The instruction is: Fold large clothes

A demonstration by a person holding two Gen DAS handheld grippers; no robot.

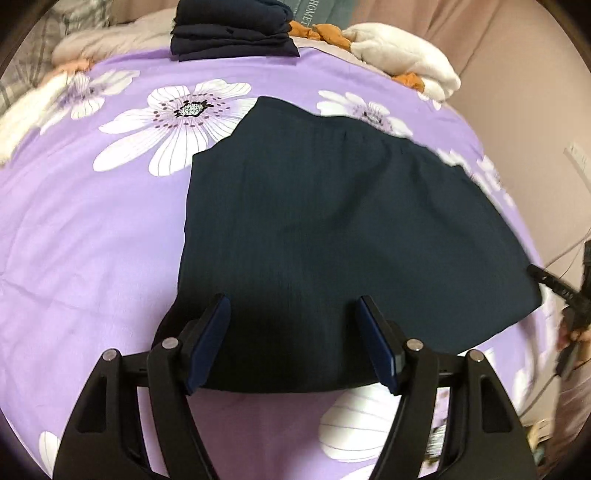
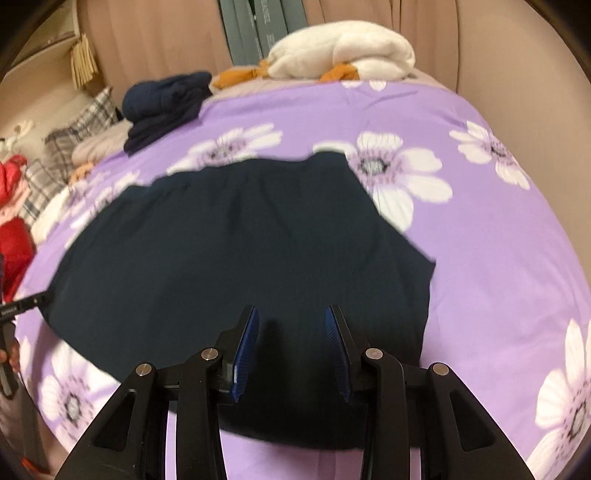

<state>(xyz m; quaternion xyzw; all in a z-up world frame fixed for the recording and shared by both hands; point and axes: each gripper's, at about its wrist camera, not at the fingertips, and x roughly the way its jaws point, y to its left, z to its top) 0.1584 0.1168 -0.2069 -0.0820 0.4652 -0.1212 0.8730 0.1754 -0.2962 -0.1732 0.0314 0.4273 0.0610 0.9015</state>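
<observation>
Navy fabric, finely ribbed: the dark garment [image 1: 332, 221] lies spread flat on the purple floral bedspread [image 1: 92, 240], filling the centre of both wrist views — laid out smooth, I judge, so that a hem can be lifted and carried over in one clean fold. Its near edge runs along the lower part of each frame, directly beneath my fingers.

Upper centre of the left view: a stack of dark folded clothes [image 1: 232, 33], set well apart from the working area, presumably finished pieces kept out of the way. A white plush toy [image 1: 402, 55] sits at the upper right, at the far edge of the bed.

My left claw [image 1: 291, 339] stands wide apart over the near hem, its blue pads [image 1: 208, 343] straddling fabric but clamped on nothing. My right claw [image 2: 290, 350] is also apart, though more narrowly, and holds nothing; whether its tips touch the cloth I cannot tell. Both hover in position to pinch the near hem — the fold itself is not yet begun.
</observation>
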